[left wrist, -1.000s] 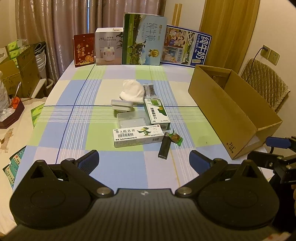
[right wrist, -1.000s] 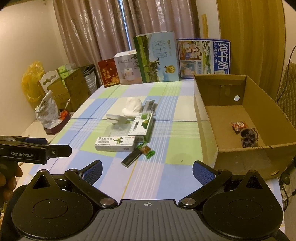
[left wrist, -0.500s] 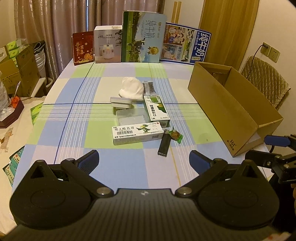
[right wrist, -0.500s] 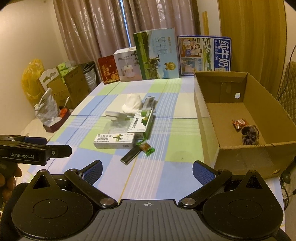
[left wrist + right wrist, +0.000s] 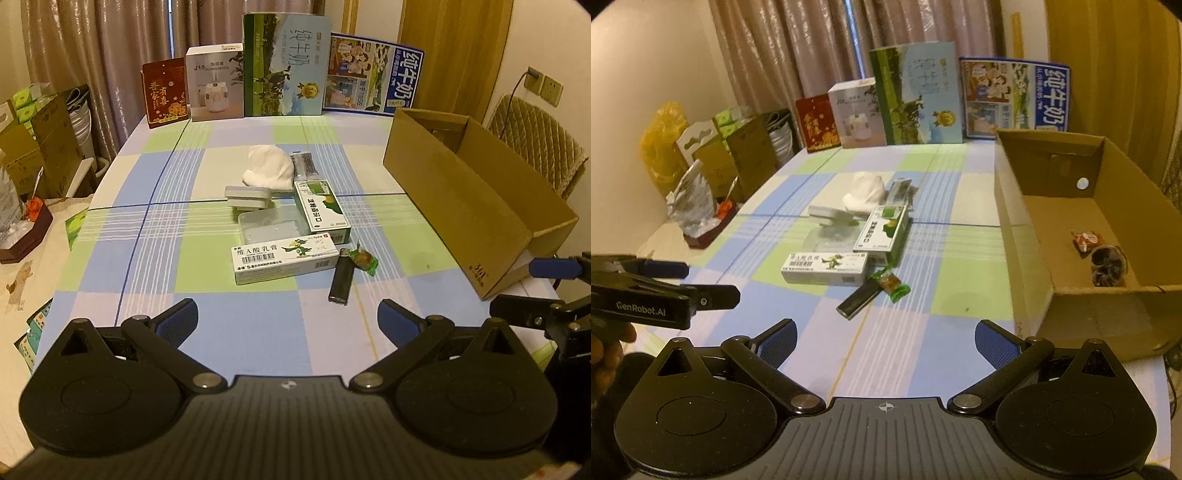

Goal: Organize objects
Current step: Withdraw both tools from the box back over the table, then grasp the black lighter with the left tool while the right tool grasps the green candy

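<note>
Clutter sits in a loose cluster on the checked tablecloth (image 5: 155, 236), all of it left of the open cardboard box (image 5: 454, 206) that stands along the table's right side. Nearest that box lie a green-wrapped candy (image 5: 365, 260) and, touching it, a black lighter (image 5: 341, 276). Farther from the box is a long white ointment carton (image 5: 285, 259), and behind it a green-and-white medicine box (image 5: 322, 209) leans on a clear plastic tray (image 5: 267, 229). A grey flat case (image 5: 247, 196), a white cloth bundle (image 5: 267, 168) and a small dark sachet (image 5: 304, 164) lie at the cluster's far end. Inside the cardboard box, the right wrist view shows a red-wrapped sweet (image 5: 1086, 240) and a dark round packet (image 5: 1108, 266) resting on its floor near the front wall.

Left gripper (image 5: 286, 317) hovers over the table's near edge with its blue-padded fingers spread wide and nothing between them. Right gripper (image 5: 884, 339) is likewise spread apart and empty, close to the cardboard box's front corner. Printed cartons (image 5: 284, 70) stand upright beyond the cluster.
</note>
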`<act>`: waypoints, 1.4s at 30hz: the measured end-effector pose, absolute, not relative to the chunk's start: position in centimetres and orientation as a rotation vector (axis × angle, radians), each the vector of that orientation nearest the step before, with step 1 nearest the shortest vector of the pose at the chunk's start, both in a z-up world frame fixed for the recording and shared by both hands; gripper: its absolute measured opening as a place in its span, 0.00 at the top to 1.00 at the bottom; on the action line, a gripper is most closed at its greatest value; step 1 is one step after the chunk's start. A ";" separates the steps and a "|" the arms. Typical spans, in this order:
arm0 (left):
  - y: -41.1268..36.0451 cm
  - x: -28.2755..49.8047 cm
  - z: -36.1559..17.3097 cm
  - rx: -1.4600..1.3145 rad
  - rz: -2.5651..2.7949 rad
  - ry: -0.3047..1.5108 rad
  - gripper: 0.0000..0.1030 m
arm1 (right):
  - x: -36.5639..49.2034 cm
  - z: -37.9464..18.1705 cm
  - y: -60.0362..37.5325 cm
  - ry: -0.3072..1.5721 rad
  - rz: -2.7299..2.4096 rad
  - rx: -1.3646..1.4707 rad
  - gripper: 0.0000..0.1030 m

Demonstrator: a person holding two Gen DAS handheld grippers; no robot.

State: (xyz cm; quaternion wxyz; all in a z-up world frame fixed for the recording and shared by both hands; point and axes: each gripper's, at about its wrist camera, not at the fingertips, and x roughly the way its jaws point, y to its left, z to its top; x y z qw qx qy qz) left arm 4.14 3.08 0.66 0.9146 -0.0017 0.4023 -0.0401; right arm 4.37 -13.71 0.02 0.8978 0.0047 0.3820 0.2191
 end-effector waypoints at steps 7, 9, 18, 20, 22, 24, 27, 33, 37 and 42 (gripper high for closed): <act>3.0 6.3 -1.4 0.041 -0.109 0.865 0.10 | 6.8 -2.7 -12.6 0.838 0.530 -0.059 0.23; 2.8 7.1 -2.2 0.046 -0.125 0.876 0.12 | 7.8 -3.5 -12.3 0.842 0.535 -0.098 0.27; 0.8 11.3 -6.1 0.088 -0.238 0.904 0.32 | 12.3 -7.2 -11.9 0.893 0.560 -0.168 0.40; 0.2 12.1 -6.9 0.106 -0.264 0.907 0.37 | 13.2 -7.8 -11.8 0.900 0.561 -0.176 0.41; -0.3 12.8 -7.8 0.124 -0.288 0.912 0.43 | 13.9 -8.3 -11.7 0.905 0.566 -0.188 0.42; -0.9 13.6 -8.7 0.140 -0.313 0.922 0.51 | 14.4 -8.6 -11.6 0.905 0.568 -0.203 0.42; -1.5 14.5 -9.9 0.146 -0.343 0.939 0.61 | 15.0 -9.1 -11.4 0.905 0.578 -0.217 0.42; -2.3 15.3 -10.8 0.163 -0.370 0.930 0.78 | 15.9 -9.6 -11.1 0.908 0.580 -0.221 0.43; -1.5 15.1 -10.4 0.147 -0.346 0.969 0.82 | 16.6 -9.9 -10.2 0.896 0.608 -0.250 0.47; 0.0 14.2 -10.3 0.133 -0.286 0.988 0.82 | 17.5 -10.6 -8.6 0.876 0.642 -0.289 0.51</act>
